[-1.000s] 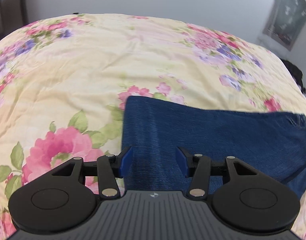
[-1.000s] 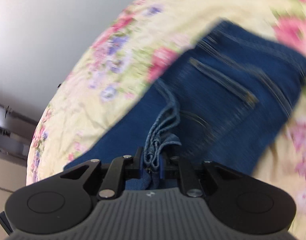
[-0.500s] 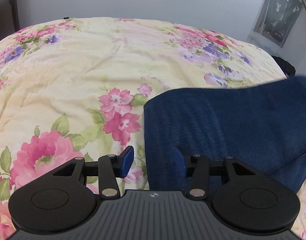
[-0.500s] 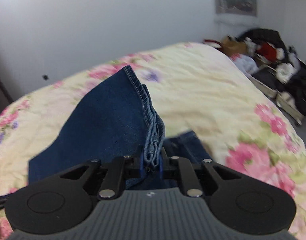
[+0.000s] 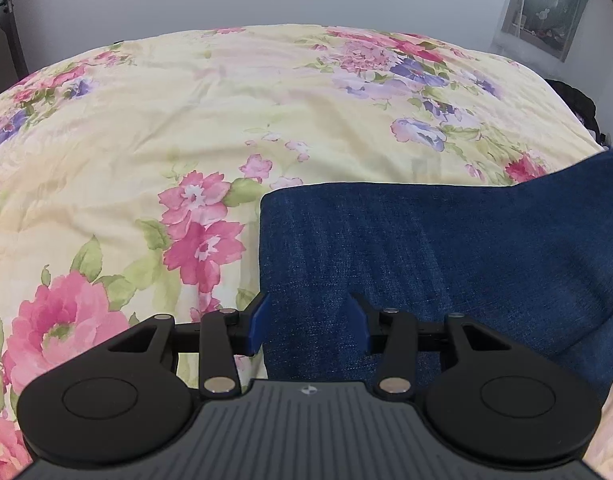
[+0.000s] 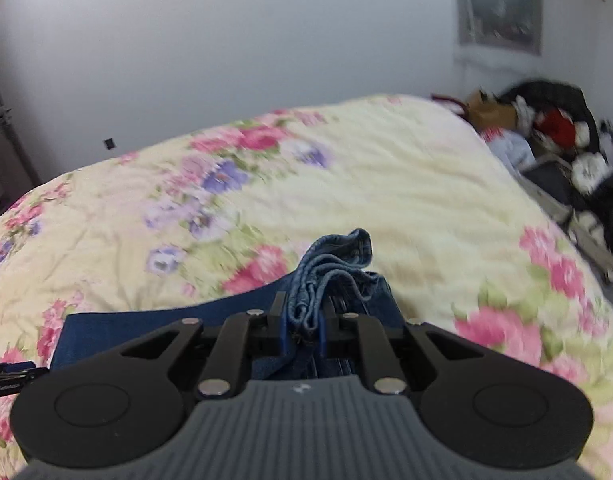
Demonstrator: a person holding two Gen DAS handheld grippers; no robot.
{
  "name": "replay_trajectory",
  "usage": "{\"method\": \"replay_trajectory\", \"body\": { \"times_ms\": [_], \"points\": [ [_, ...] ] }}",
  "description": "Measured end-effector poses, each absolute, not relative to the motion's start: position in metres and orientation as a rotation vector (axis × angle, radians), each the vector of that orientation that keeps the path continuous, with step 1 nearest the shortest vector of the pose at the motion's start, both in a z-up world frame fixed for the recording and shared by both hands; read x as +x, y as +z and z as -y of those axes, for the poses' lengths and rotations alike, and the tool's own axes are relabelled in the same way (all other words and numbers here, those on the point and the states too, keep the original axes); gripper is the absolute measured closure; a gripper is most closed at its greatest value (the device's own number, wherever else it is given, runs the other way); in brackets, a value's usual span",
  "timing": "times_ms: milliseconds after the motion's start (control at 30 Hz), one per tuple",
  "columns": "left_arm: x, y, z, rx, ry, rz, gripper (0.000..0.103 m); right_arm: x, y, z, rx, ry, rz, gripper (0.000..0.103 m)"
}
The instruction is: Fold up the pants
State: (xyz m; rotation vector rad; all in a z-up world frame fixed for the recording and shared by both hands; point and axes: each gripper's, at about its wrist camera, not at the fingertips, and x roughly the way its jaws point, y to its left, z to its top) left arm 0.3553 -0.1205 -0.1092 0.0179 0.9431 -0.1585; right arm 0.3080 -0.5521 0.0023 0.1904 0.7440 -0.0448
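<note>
Your left gripper (image 5: 308,322) hangs over the near left corner of the pants (image 5: 446,248), fingers released and parted, denim showing between them but no pad pressing on it. The pants lie flat on the floral bedspread (image 5: 186,120), folded edge on the left, cloth rising toward the far right. Your right gripper (image 6: 302,326) is clenched on a bunched wad of hem (image 6: 332,260), which sticks up past the fingertips; the rest of the pants trail down and left beneath it. A pile of clothes (image 6: 554,140) sits beyond the bed's far right side.
</note>
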Motion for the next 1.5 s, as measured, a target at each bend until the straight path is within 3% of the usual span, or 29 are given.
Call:
{"method": "replay_trajectory", "body": {
  "times_ms": [100, 200, 300, 467, 633, 733, 867, 933, 1000, 1167, 1500],
  "points": [
    [0.355, -0.116, 0.124, 0.028, -0.165, -0.964, 0.051, 0.310, -0.008, 0.557, 0.089, -0.093, -0.783, 0.094],
    [0.357, -0.127, 0.127, 0.048, -0.150, -1.002, 0.053, 0.320, -0.077, 0.582, 0.122, -0.184, -0.954, 0.095],
    [0.356, -0.127, 0.125, 0.035, -0.145, -1.000, 0.054, 0.318, -0.123, 0.591, 0.121, -0.227, -0.978, 0.096],
    [0.355, -0.110, 0.116, 0.041, -0.150, -0.958, 0.054, 0.313, -0.106, 0.593, 0.150, -0.245, -0.924, 0.096],
    [0.363, -0.105, 0.102, -0.045, -0.122, -0.962, 0.056, 0.322, -0.126, 0.600, 0.162, -0.298, -1.009, 0.094],
    [0.363, -0.099, 0.101, -0.026, -0.146, -0.933, 0.057, 0.316, -0.120, 0.595, 0.110, -0.326, -0.982, 0.080],
    [0.378, -0.091, 0.099, -0.020, -0.168, -0.906, 0.071, 0.306, -0.097, 0.599, 0.060, -0.360, -0.921, 0.077],
    [0.389, -0.090, 0.100, -0.051, -0.176, -0.895, 0.072, 0.306, -0.089, 0.599, 0.092, -0.314, -0.883, 0.080],
    [0.399, -0.093, 0.105, -0.070, -0.199, -0.887, 0.074, 0.310, -0.087, 0.595, 0.103, -0.271, -0.850, 0.090],
    [0.423, -0.115, 0.122, -0.011, -0.211, -0.877, 0.084, 0.337, -0.112, 0.583, 0.109, -0.236, -0.838, 0.099],
    [0.454, -0.167, 0.126, 0.029, -0.200, -0.925, 0.093, 0.355, -0.184, 0.601, 0.101, -0.283, -0.918, 0.103]
  ]
}}
